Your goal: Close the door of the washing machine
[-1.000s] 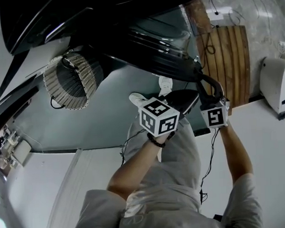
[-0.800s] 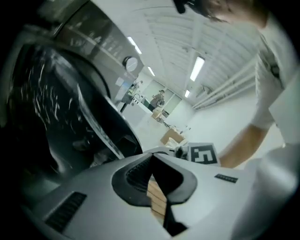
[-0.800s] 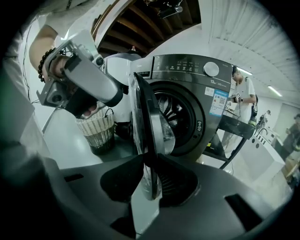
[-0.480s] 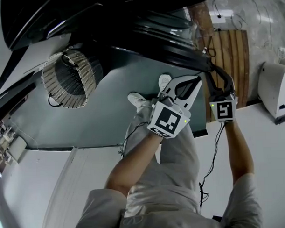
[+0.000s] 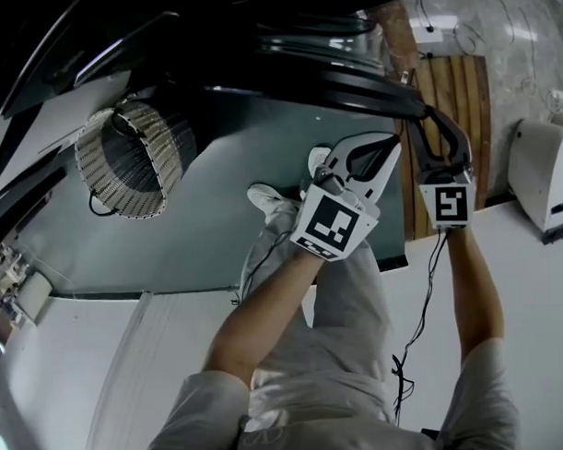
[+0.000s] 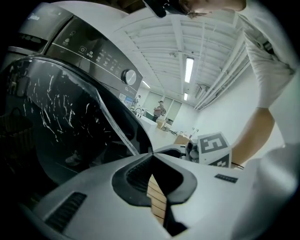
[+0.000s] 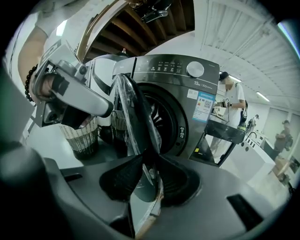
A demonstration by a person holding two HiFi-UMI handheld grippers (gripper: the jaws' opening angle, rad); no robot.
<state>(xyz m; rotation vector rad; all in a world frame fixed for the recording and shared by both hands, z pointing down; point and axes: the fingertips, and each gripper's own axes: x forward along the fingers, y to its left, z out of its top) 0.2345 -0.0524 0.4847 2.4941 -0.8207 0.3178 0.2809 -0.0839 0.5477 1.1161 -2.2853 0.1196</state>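
The washing machine door (image 7: 133, 112) stood open, edge-on toward us. Its rim lay between the jaws of the right gripper (image 7: 149, 161), which had just been opening and stood spread without pressing it. The left gripper (image 6: 151, 154) was pressed together on nothing, near the door. We judged a careless push could let the rim slip free or trap a jaw against the washing machine (image 7: 173, 70). Beside the dial (image 7: 195, 69) we read only "12"; the blue sticker (image 7: 205, 107) stayed illegible.

My head camera looks steeply down; the left claw (image 5: 395, 143) and right claw (image 5: 435, 122) cameras closely face the same door (image 5: 341, 86).
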